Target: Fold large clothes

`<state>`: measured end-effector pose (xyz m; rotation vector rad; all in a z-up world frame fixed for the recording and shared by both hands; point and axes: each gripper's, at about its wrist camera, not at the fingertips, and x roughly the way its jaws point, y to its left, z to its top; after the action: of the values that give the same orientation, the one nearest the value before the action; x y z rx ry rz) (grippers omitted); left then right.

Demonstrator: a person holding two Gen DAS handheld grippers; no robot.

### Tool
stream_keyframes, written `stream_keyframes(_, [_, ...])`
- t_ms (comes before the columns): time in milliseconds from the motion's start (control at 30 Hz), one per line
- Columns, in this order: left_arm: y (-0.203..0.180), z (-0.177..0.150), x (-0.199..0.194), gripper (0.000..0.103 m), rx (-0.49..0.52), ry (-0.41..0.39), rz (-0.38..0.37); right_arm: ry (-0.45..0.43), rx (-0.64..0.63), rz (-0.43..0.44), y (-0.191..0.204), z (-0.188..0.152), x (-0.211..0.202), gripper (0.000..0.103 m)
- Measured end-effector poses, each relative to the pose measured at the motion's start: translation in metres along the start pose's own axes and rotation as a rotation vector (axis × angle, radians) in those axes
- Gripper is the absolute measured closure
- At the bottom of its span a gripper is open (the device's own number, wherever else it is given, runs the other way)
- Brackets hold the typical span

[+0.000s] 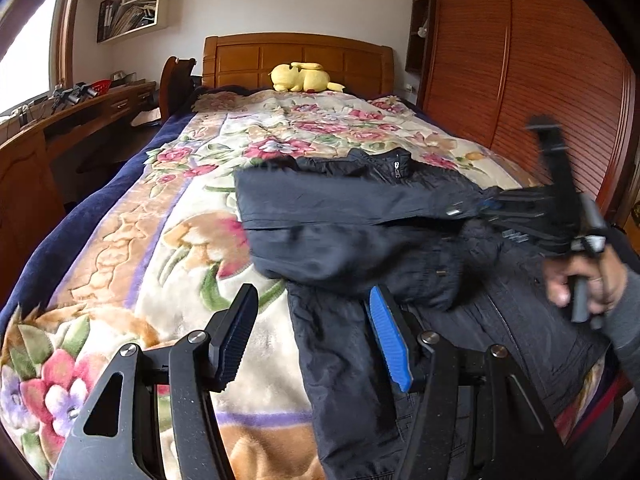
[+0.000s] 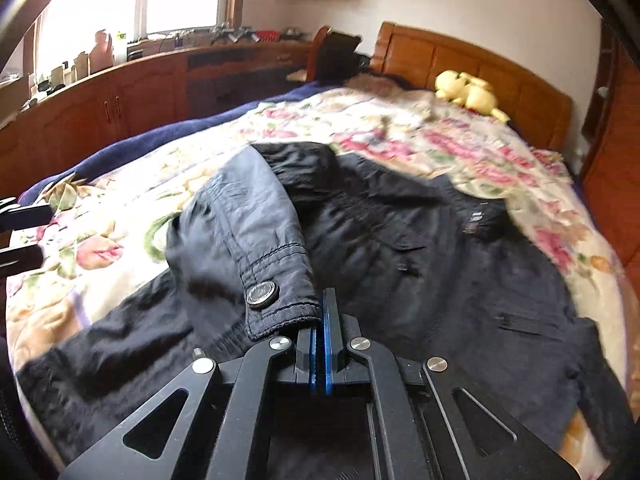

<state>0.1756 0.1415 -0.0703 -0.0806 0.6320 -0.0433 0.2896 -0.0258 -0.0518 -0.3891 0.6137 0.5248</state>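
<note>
While the right gripper [image 2: 320, 320] pinches the sleeve cuff [image 2: 280, 296] of the dark jacket [image 2: 400, 248] spread on the bed [image 1: 120, 240], the left gripper [image 1: 312, 332] hovers at six o'clock, fingers wide.

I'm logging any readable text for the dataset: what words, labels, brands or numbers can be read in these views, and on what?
None can be read.
Snap button on the jacket cuff: embossed ring of marks, too blurred to read.
Books on the wall shelf: spines too small to read.
</note>
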Motion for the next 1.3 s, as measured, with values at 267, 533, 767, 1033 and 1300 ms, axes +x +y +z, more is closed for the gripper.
stream_keyframes(267, [-0.019, 0.004, 0.003, 0.044, 0.019, -0.001, -0.019, -0.011, 0.043, -0.127, -0.040, -0.041, -0.079, 0.101])
stream_keyframes(533, [-0.041, 0.009, 0.013, 0.044, 0.041, 0.006, -0.033, 0.046, 0.098, -0.289, -0.069, -0.060, -0.111, 0.101])
stream_keyframes(767, [-0.059, 0.012, 0.024, 0.044, 0.061, 0.021, -0.052, 0.197, 0.158, -0.355, -0.087, -0.091, -0.098, 0.101])
stream_keyframes(1033, [-0.082, 0.009, 0.036, 0.044, 0.109, 0.050, -0.065, 0.184, 0.234, -0.316, -0.089, -0.112, -0.114, 0.092])
stream_keyframes(1300, [-0.102, -0.002, 0.053, 0.044, 0.140, 0.111, -0.070, 0.099, 0.327, -0.302, -0.110, -0.139, -0.128, 0.046])
